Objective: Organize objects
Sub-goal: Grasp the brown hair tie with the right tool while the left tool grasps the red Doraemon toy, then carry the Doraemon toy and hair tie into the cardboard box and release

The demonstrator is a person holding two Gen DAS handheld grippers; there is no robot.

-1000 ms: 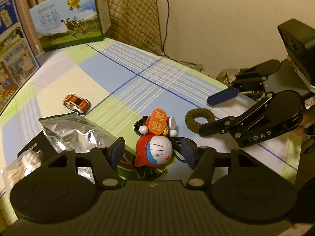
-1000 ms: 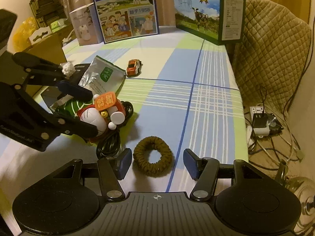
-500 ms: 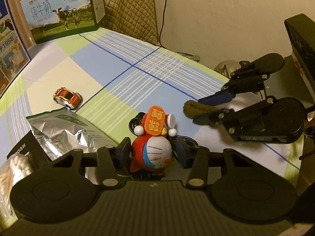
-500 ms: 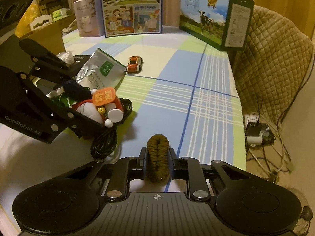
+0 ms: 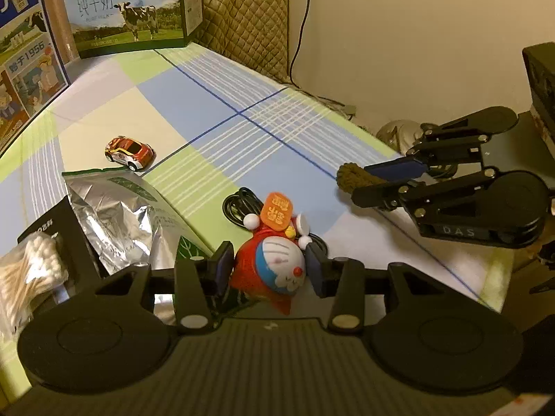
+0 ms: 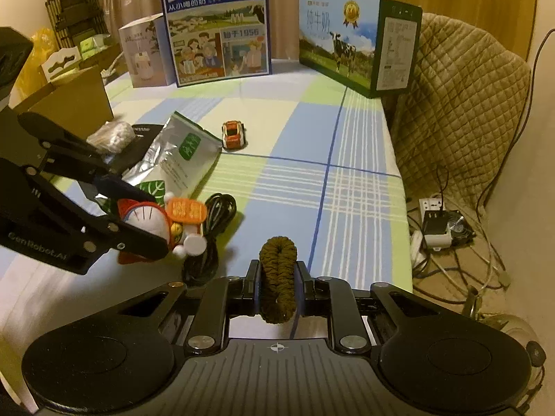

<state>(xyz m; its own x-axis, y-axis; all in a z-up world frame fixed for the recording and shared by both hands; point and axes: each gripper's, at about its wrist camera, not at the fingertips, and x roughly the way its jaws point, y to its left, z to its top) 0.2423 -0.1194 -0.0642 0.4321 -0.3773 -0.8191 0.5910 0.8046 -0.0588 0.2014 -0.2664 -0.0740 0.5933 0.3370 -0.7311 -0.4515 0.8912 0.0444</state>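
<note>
**Left wrist view: both tongs pinching, doll on one side, hair tie on the other**

In the left wrist view, the left gripper (image 5: 267, 268) has its blue pads pressed against the two sides of the Doraemon doll (image 5: 274, 267), a red-and-blue plush with an orange tag (image 5: 276, 210) sticking up from its head. The doll sits over a coil of black cable (image 5: 239, 204) near the desk's near edge. Just to its left lies a silver foil pouch (image 5: 118, 215), with a bag of cotton swabs (image 5: 27, 270) beside that, toward the near left corner. A small toy car (image 5: 129, 152) stands apart, farther in on the checked tablecloth (image 5: 222, 104). At the right edge of the desk the right gripper (image 5: 367, 182) pinches the brown hair tie (image 5: 350, 180), which pokes out past its fingertips.

The right wrist view shows the right gripper (image 6: 277, 280) squeezing the hair tie (image 6: 277, 277) into a narrow upright loop between its pads, close to the desk's near edge. To its left the left gripper (image 6: 138, 215) clamps the doll (image 6: 152, 222) from both sides, the cable (image 6: 211, 228) trailing beneath. Beyond lie the pouch (image 6: 180, 159) and the toy car (image 6: 234, 133). Two milk cartons (image 6: 216, 24) (image 6: 357, 40) stand along the far edge, and a quilted chair back (image 6: 461, 114) rises beyond the right edge.
</note>
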